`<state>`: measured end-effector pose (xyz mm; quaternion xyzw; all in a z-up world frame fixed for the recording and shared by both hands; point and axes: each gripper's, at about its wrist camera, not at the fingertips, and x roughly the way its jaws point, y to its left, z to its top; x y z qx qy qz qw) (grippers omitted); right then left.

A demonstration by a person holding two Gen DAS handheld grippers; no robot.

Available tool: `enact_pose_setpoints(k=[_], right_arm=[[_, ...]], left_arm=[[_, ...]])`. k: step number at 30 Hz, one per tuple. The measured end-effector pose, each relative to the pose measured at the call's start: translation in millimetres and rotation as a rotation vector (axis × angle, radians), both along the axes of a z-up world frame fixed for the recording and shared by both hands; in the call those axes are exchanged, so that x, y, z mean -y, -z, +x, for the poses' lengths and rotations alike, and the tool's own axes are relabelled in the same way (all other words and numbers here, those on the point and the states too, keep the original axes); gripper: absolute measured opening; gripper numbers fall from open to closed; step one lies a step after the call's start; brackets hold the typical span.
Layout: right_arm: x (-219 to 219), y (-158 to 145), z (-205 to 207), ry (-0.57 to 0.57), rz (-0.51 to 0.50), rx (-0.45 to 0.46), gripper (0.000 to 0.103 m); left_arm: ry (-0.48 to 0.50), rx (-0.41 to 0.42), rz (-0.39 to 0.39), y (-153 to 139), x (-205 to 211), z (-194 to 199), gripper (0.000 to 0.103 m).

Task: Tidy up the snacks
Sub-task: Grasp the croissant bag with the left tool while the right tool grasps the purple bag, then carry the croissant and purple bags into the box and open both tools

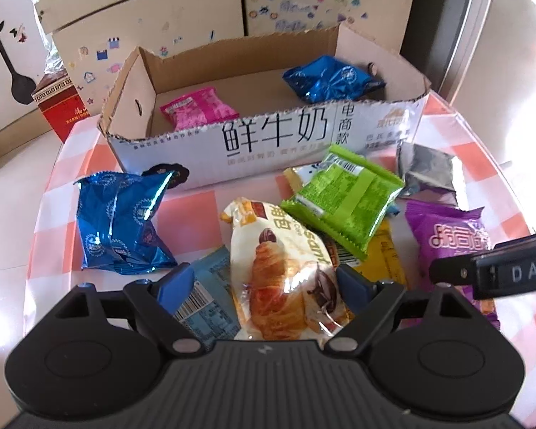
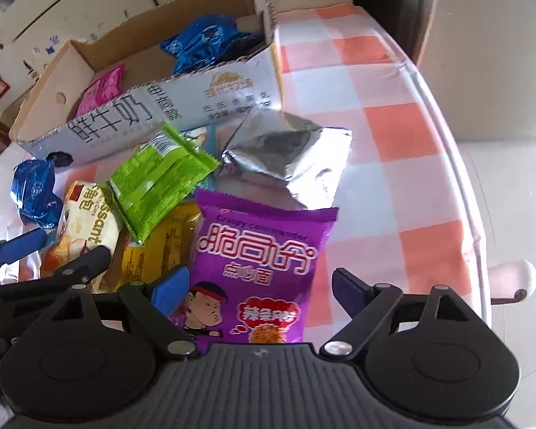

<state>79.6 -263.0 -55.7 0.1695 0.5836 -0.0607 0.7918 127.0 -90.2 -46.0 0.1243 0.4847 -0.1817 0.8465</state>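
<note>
An open cardboard box (image 1: pixel 268 139) stands at the back of the checked table and holds a pink packet (image 1: pixel 198 109) and a blue packet (image 1: pixel 332 78). In front lie a croissant packet (image 1: pixel 286 268), a green packet (image 1: pixel 343 196), a blue foil packet (image 1: pixel 119 221), a silver packet (image 1: pixel 430 171) and a purple packet (image 1: pixel 453 239). My left gripper (image 1: pixel 266 284) is open with its fingers either side of the croissant packet. My right gripper (image 2: pixel 261 287) is open over the purple packet (image 2: pixel 261 268); the box (image 2: pixel 153 118) lies to its upper left.
A yellow packet (image 2: pixel 160 250) and a light-blue packet (image 1: pixel 207 304) lie partly under the pile. A red box (image 1: pixel 62 103) stands left of the table. The table's rounded edge (image 2: pixel 471 214) runs along the right. Cupboards with stickers (image 1: pixel 303 3) stand behind.
</note>
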Motion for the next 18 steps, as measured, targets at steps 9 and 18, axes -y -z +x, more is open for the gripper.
enact_pose_setpoints(k=[9,18], right_arm=[[-10,10,5,-0.051,-0.032,-0.008,0.082],[-15,4,0,-0.117,-0.043,0.018,0.076]], left_arm=[[0.008,0.006,0.007,9,4,-2,0.076],[0.042,0.002,-0.032,5,-1,-11,0.057]])
